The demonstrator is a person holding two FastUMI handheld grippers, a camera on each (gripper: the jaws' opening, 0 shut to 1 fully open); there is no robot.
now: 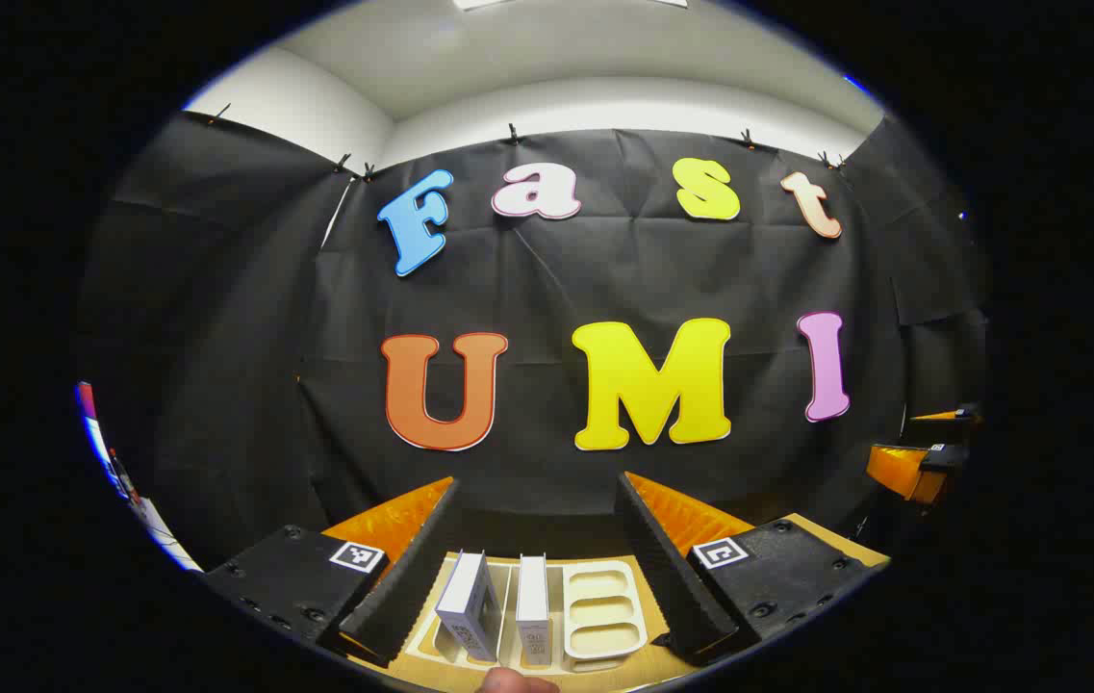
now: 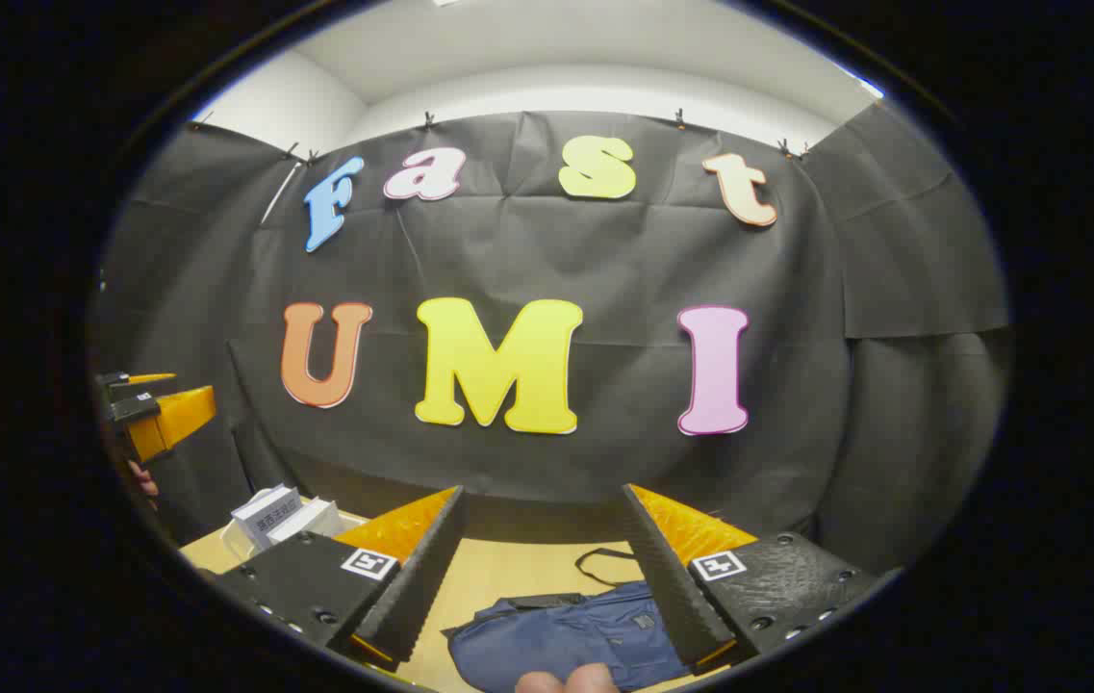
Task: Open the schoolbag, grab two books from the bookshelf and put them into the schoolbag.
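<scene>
wooden tabletop [image 2: 518, 577] holds a limp navy schoolbag [image 2: 566, 640] at lower centre, below the right gripper [image 2: 542, 549], wide open and empty. left gripper [image 1: 539, 539], equally spread, hovers above two stiff upright books [image 1: 470, 606] in a cream rack [image 1: 604, 602]; pinch one by its spine.

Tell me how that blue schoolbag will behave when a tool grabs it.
The schoolbag lies flat and crumpled on the table, so it is probably floppy and will sag when lifted. It looks empty, so likely light. Its loose strap may trail or snag.
</scene>
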